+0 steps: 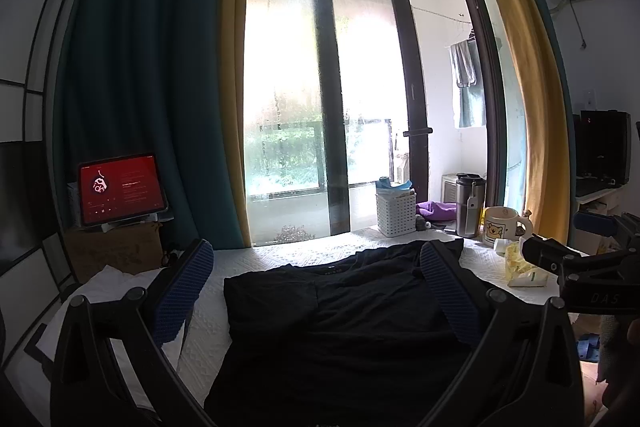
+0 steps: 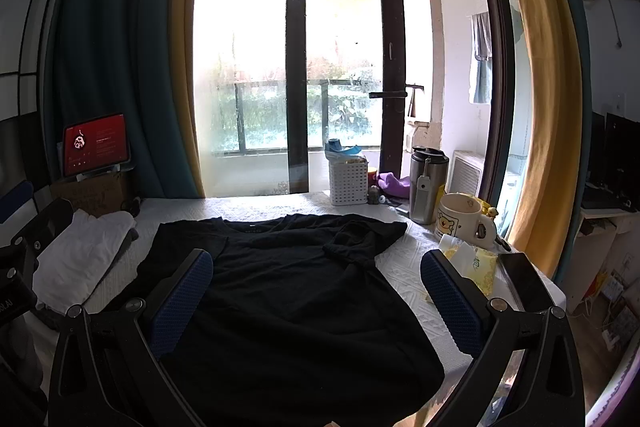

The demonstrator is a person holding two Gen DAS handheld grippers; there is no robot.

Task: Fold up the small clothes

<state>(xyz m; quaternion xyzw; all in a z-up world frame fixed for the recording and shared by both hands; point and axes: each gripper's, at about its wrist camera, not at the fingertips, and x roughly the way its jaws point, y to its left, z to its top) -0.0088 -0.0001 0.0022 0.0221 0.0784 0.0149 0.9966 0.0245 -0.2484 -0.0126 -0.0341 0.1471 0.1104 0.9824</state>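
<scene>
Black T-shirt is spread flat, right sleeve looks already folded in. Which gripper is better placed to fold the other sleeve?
Left, probably. The left gripper hangs open over the black T-shirt near its left edge, where the sleeve lies flat; the right gripper is open nearer the tucked sleeve.

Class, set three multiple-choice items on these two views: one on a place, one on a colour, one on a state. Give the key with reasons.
1. Where is the mug?
A. right of the flask
B. on the tablet
C. in the basket

2. What colour is the shirt?
A. white
B. black
C. red

3. How do both claws stand?
A. shut on the shirt
B. shut on nothing
C. open

Key: A, mug sits beside the flask's right; B, the spread shirt is black; C, left claw and right claw show fingers wide apart, holding nothing.
</scene>
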